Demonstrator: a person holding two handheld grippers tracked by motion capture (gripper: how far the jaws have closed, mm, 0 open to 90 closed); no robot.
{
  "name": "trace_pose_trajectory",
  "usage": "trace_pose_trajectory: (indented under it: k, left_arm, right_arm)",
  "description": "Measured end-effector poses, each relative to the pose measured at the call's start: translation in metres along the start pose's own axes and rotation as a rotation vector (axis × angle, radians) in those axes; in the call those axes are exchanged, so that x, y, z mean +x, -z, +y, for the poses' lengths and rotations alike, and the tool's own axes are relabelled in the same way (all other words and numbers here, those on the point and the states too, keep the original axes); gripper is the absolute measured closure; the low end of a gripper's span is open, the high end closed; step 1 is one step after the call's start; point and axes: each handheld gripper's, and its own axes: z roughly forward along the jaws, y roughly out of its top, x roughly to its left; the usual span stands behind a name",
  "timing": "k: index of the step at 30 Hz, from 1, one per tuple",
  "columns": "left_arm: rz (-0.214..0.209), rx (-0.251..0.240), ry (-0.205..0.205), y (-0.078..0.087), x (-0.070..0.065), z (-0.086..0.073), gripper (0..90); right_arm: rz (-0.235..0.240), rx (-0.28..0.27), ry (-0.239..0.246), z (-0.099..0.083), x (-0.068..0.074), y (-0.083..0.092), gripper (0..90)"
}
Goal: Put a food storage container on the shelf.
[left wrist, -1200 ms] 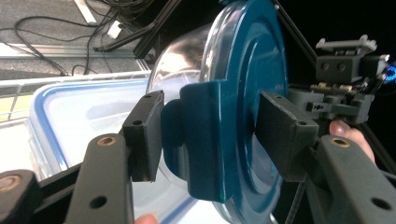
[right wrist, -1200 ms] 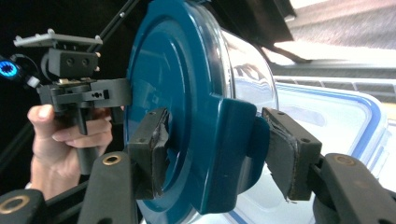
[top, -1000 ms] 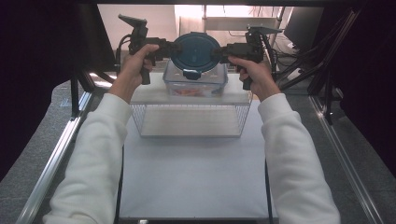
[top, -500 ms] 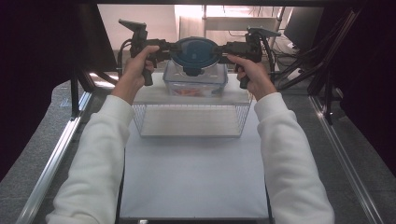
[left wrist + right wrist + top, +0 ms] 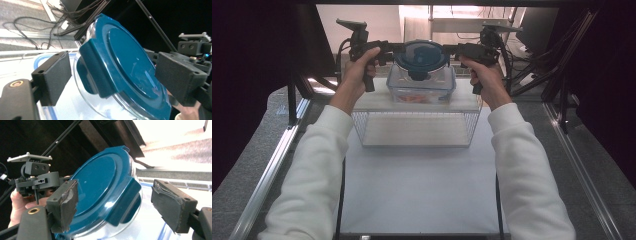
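A round glass container with a blue clip lid sits on a clear rectangular box, which stands on a wire rack. My left gripper is at the container's left side and my right gripper at its right, both level. In the left gripper view the blue lid and its side clip lie between my left gripper's pads, with a gap showing at the left pad. In the right gripper view the blue lid lies between my right gripper's pads, the right pad standing clear. Both pairs of jaws have just been opening.
The rectangular box holds something orange. A white mat lies in front of the rack. Metal rails run along both sides of the table. Cables and dark frame bars crowd the back right.
The hands and the round container have shifted slightly toward the far side. The container now rests level on the rectangular box.
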Motion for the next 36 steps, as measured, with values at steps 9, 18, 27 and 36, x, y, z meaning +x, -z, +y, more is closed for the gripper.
trace_pose_trajectory:
  k: [9,18,27,36]
  left_arm:
    - [0.013,-0.028,-0.127,0.035,-0.018,-0.020,12.5]
    - [0.132,-0.022,-0.282,0.072,-0.027,-0.087,13.5]
    - [0.193,0.010,-0.351,0.093,-0.017,-0.163,15.3]
    - [0.213,0.060,-0.350,0.091,-0.002,-0.226,16.1]
  right_arm:
    - [-0.005,-0.018,0.123,-0.020,0.005,0.041,20.8]
    - [-0.027,-0.029,0.248,-0.068,-0.004,0.088,21.9]
    - [-0.033,-0.005,0.347,-0.141,-0.013,0.110,22.3]
    - [-0.090,0.043,0.383,-0.203,-0.034,0.117,22.6]
